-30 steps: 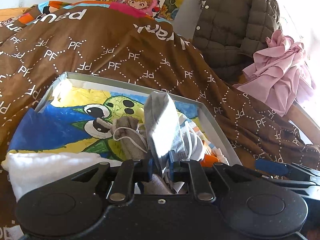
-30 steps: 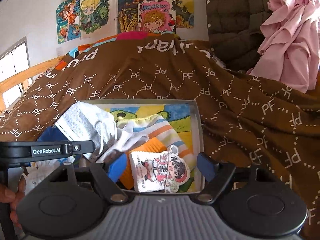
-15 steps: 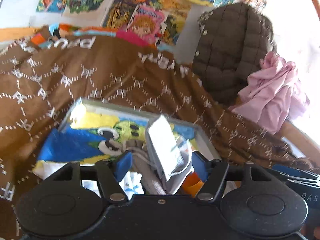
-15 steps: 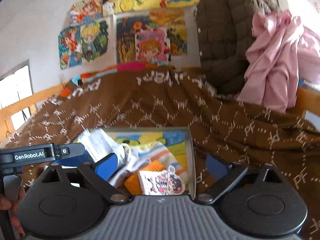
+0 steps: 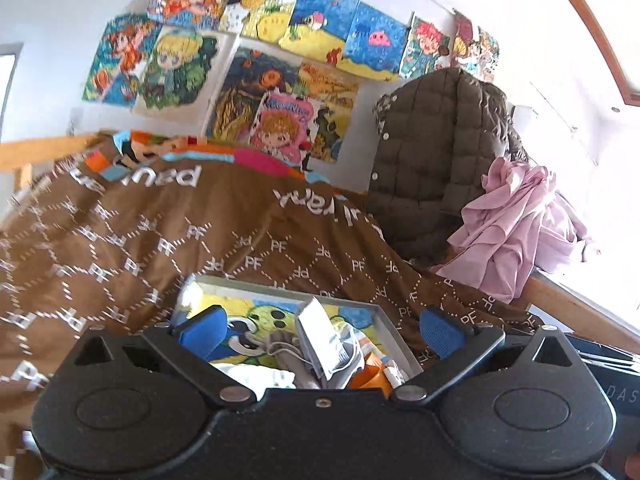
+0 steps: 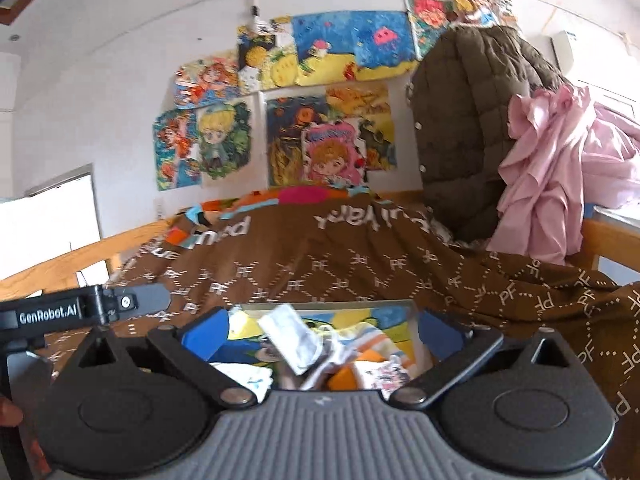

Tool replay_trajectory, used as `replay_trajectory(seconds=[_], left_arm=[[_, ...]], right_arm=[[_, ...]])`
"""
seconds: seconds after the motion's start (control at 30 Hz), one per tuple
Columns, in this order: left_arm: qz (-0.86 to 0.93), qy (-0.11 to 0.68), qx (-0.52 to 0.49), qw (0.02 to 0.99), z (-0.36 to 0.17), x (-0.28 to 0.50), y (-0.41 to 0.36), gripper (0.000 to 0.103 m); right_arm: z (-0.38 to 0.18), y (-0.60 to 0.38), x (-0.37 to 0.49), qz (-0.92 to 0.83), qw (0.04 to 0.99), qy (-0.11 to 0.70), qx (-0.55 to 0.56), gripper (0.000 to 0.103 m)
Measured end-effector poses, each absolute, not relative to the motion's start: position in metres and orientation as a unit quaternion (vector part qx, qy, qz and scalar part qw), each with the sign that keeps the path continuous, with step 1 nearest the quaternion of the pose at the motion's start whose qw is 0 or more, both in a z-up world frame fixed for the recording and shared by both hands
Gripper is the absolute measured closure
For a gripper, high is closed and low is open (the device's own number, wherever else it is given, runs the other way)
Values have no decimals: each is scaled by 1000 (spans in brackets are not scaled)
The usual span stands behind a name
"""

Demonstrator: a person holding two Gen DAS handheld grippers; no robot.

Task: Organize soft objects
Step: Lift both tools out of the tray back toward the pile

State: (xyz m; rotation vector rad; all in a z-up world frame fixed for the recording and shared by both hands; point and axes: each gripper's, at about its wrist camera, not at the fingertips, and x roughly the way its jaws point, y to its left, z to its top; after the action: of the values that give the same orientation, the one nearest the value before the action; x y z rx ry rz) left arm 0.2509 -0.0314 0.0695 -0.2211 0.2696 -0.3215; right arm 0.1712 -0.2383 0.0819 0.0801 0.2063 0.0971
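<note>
Left tongs (image 5: pixel 320 330): we see our blue pads spread wide and the jaws opening, with nothing pressed between them; the box's contents show through the gap, lower down and beyond.
Right tongs (image 6: pixel 320 334): we hold these wide apart too, the jaws opening, and they grip nothing; the same box sits past them.
Box (image 5: pixel 396 344): a shallow grey-walled box lies on the bed, its floor printed with a blue, yellow and green cartoon.
Face mask (image 5: pixel 320 338): we see the white mask inside the box, standing tilted on edge among the other soft things, free of both tongs; in the right wrist view it (image 6: pixel 290 338) leans across the middle of the box.
Grey cloth (image 5: pixel 284 344): a bunched grey piece lies just beside the mask, touching it.
Striped cloth (image 6: pixel 360 338): an orange, white and pale blue striped piece fills the right side of the box.
Printed pouch (image 6: pixel 384 376): a small piece with a cartoon figure rests at the near right corner of the box.
White cloth (image 5: pixel 256 376): it lies at the near left of the box.
Bed cover (image 5: pixel 160 240): a brown blanket with a white letter pattern spreads under and around the box.
Jacket (image 5: pixel 436 160): a dark quilted jacket hangs behind the bed, with a pink garment (image 5: pixel 512 228) beside it.
Wall (image 5: pixel 48 8): we see colourful drawings (image 5: pixel 280 92) pinned across it.
</note>
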Motion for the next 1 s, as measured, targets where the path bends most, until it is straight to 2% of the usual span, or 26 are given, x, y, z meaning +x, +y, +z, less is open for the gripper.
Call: replay_trajectory(seconds=[0.37,0.57,1.0], left_arm=[[-134,110,-107,979,84,176,6,1],[-129,124,-85,980,84,150,26,1],[-110,163,-62,978,53,123,67,1]], right_arm=[[85,-201,129,83,992,87,26,0],[76,-189,115,88,991,98,14,0],[49,-163,112,112,986,119,-21,0]])
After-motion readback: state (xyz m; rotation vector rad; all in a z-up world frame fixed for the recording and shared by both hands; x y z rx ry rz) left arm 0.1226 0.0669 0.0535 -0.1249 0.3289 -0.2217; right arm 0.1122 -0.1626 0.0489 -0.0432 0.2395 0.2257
